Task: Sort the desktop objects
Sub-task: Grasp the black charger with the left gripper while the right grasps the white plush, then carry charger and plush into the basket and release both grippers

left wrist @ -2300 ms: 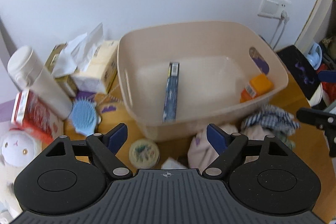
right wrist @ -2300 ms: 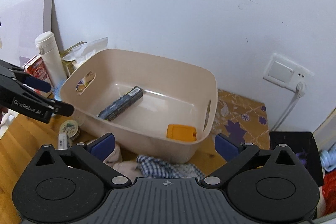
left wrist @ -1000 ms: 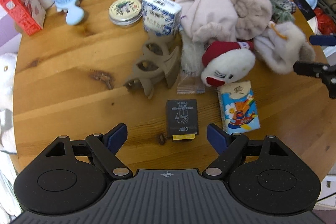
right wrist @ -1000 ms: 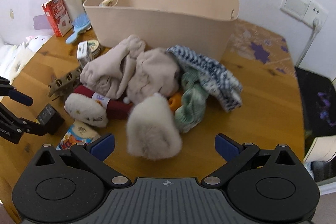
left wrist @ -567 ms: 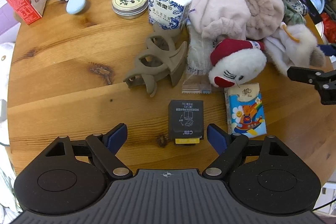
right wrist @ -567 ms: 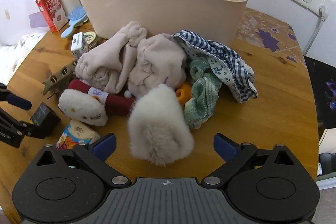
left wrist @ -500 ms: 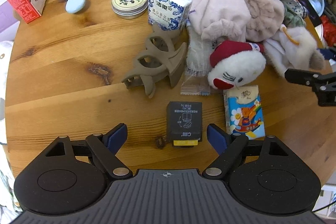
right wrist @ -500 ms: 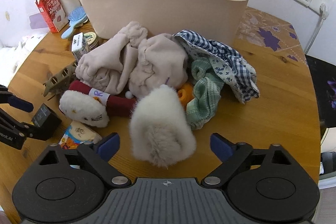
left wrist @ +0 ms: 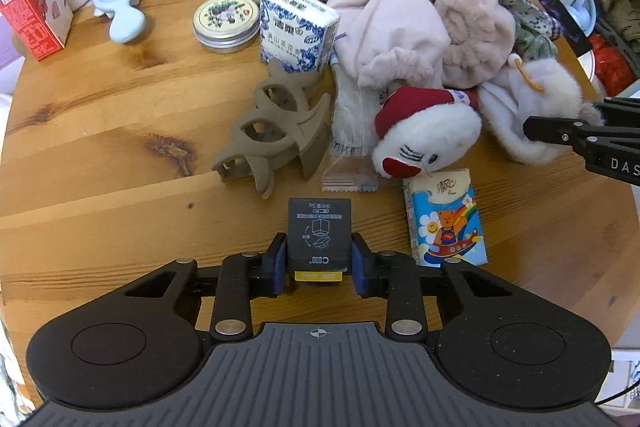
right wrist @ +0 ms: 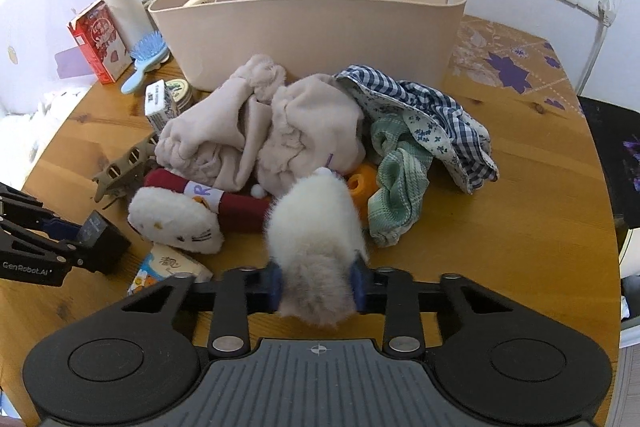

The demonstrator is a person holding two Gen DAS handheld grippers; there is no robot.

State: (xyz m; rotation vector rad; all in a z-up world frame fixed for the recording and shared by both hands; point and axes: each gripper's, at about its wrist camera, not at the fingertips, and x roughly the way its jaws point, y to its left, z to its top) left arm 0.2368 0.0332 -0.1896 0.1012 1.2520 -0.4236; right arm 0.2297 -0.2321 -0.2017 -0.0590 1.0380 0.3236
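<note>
My left gripper (left wrist: 319, 263) is shut on a small black box (left wrist: 319, 231) with a yellow end, low on the wooden table (left wrist: 100, 131). That box also shows in the right wrist view (right wrist: 105, 241). My right gripper (right wrist: 316, 285) is shut on a white furry plush (right wrist: 316, 231) at the near edge of a pile of soft clothes (right wrist: 280, 123). The beige bin (right wrist: 312, 15) stands behind the pile.
On the table lie a brown hair claw (left wrist: 276, 131), a blue-white tissue pack (left wrist: 296, 31), a round tin (left wrist: 226, 23), a blue hairbrush (left wrist: 120, 3), a red carton (left wrist: 32, 7), a red-white plush (left wrist: 424, 135) and a cartoon tissue pack (left wrist: 444, 219).
Both grippers dropped from above the bin to the table. The left closed on the black box. The right closed on the white furry plush.
</note>
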